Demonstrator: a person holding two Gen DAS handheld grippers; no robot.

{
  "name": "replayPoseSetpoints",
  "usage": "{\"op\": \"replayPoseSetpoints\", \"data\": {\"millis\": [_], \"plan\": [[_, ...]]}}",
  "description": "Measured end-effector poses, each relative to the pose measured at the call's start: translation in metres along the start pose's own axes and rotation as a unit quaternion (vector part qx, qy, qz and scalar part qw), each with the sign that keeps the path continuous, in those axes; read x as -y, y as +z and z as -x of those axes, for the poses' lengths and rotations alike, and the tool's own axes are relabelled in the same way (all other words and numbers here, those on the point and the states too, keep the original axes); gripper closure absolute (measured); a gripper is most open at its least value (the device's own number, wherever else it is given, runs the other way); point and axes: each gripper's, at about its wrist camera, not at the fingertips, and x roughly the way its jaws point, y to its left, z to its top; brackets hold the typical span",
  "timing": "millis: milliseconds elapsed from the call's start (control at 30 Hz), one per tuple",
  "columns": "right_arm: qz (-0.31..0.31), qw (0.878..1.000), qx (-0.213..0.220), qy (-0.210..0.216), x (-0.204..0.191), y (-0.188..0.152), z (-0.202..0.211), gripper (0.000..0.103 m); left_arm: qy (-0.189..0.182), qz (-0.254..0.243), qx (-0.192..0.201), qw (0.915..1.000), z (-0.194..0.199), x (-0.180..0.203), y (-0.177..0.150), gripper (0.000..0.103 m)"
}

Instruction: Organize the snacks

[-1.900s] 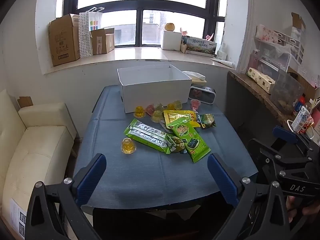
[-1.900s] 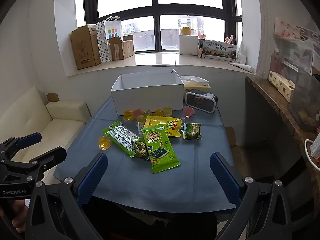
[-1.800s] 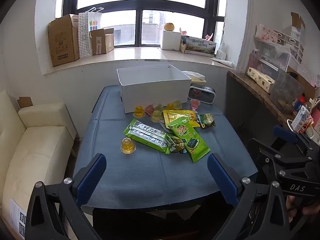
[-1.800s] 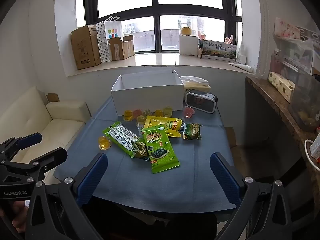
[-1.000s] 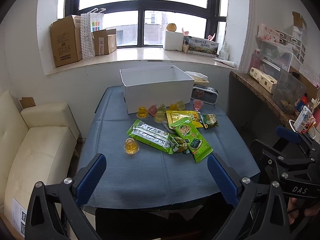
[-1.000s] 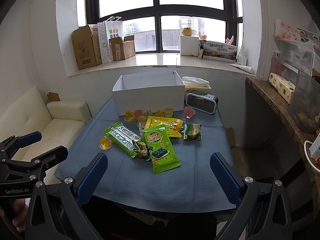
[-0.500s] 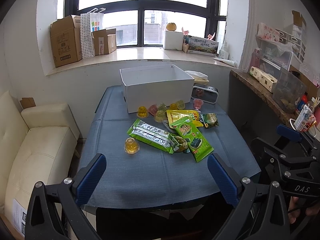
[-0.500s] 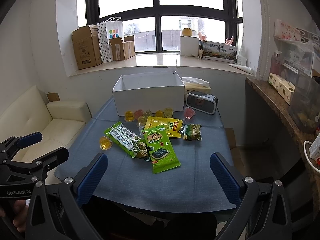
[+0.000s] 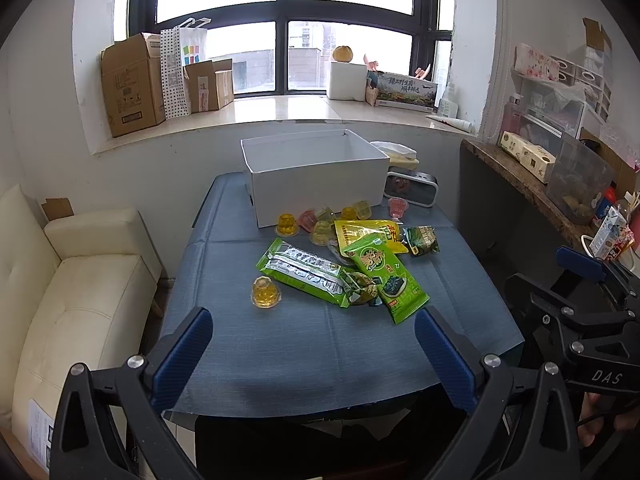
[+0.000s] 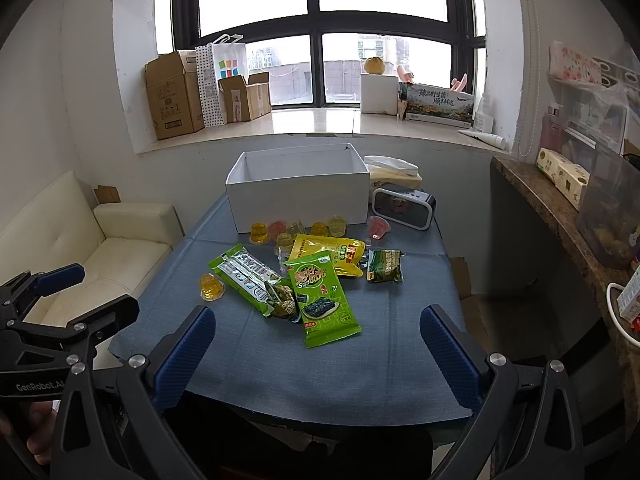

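An open, empty white box [image 9: 316,176] [image 10: 298,192] stands at the far side of the blue-covered table [image 9: 320,340]. In front of it lie snack packets: a green seaweed packet [image 9: 386,278] [image 10: 322,292], a long green packet [image 9: 304,272] [image 10: 244,276], a yellow packet [image 9: 366,232] [image 10: 328,252] and a small dark green packet [image 9: 422,240] [image 10: 385,266]. Several jelly cups sit by the box, and one orange jelly cup [image 9: 265,292] [image 10: 211,288] stands apart on the left. My left gripper [image 9: 312,350] and right gripper [image 10: 316,346] are open and empty, held back over the table's near edge.
A small clock radio [image 9: 412,188] and a tissue pack [image 10: 394,170] sit right of the box. A cream sofa [image 9: 80,280] stands left of the table, a dark counter with boxes [image 9: 532,184] on the right. Cardboard boxes [image 9: 132,84] line the window sill.
Both grippers stay open and nearly still; the left wrist view has shifted only slightly. Nothing on the table has moved.
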Motion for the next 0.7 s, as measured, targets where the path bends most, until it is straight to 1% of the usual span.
{"op": "replayPoseSetpoints", "data": {"millis": [700], "plan": [[0.000, 1.000, 0.000, 0.000, 0.0002, 0.0004, 0.0008, 0.000, 0.000, -0.005, -0.001, 1.0000, 0.0007, 0.0013, 0.0019, 0.000]]}}
